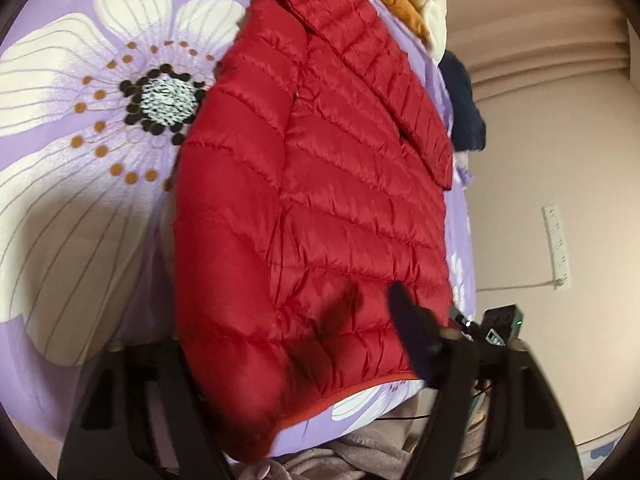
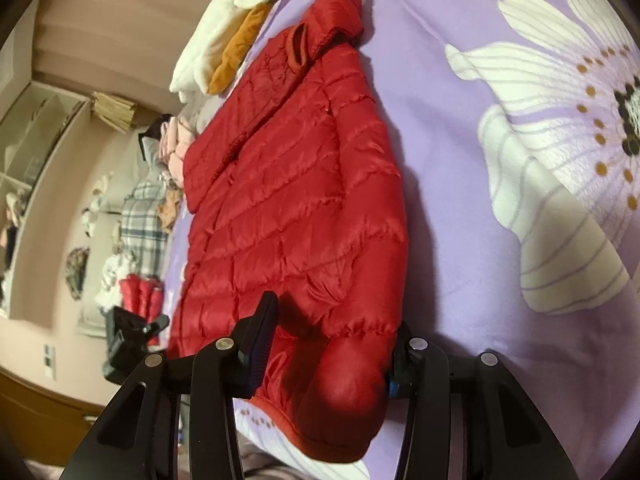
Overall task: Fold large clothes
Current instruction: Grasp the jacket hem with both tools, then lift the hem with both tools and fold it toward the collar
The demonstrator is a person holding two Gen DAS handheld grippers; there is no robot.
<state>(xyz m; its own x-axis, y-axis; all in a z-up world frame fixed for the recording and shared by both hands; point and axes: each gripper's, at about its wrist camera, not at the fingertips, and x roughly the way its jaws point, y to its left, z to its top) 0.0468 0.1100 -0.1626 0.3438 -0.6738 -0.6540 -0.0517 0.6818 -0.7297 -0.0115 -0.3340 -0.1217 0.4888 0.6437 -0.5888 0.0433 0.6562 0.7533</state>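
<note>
A red quilted puffer jacket lies flat on a purple bedspread with big white flowers, hood at the far end. My left gripper is at the near hem. Its right finger rests on the fabric, its left fingertip is hidden under the jacket, and the padding fills the gap. My right gripper is shut on the hem corner and sleeve cuff, which bulges between its fingers. Each gripper shows in the other's view: right gripper, left gripper.
White and orange clothes are piled past the hood. A navy garment hangs off the bed edge. Plaid fabric, pink clothes and shelves stand along the wall. A grey fleece lies near me.
</note>
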